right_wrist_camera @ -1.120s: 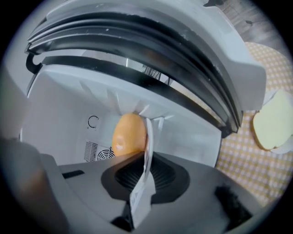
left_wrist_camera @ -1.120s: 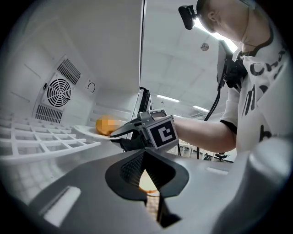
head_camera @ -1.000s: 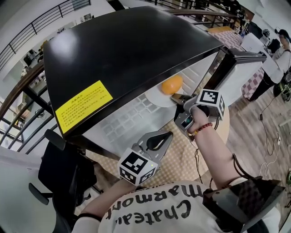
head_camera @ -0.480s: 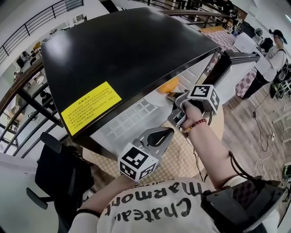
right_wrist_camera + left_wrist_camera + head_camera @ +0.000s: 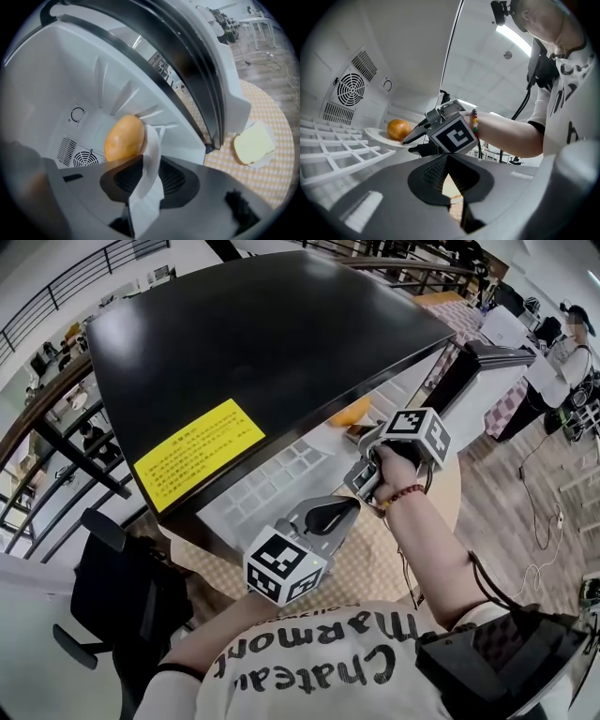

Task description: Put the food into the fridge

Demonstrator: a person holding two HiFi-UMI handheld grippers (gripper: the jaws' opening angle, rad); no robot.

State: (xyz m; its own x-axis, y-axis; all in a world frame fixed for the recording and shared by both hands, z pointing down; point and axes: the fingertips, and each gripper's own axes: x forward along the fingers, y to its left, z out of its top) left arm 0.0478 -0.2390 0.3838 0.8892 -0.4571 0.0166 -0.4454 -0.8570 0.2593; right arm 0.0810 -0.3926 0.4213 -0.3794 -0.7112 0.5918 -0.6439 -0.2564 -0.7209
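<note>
- Right gripper view: right claw [image 5: 143, 180] is opening around the plate [image 5: 152, 140] rim, orange fruit [image 5: 124, 138] at 11 o'clock, likely delivered inside the fridge [image 5: 84, 79].
- Left claw [image 5: 449, 183] is pinched closed, empty, idle.

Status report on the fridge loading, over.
Left gripper shut, empty. Right gripper opening, plate rim between its fingers. Orange food on plate, on the fridge shelf. Nothing in the way; pale slice outside on table.
</note>
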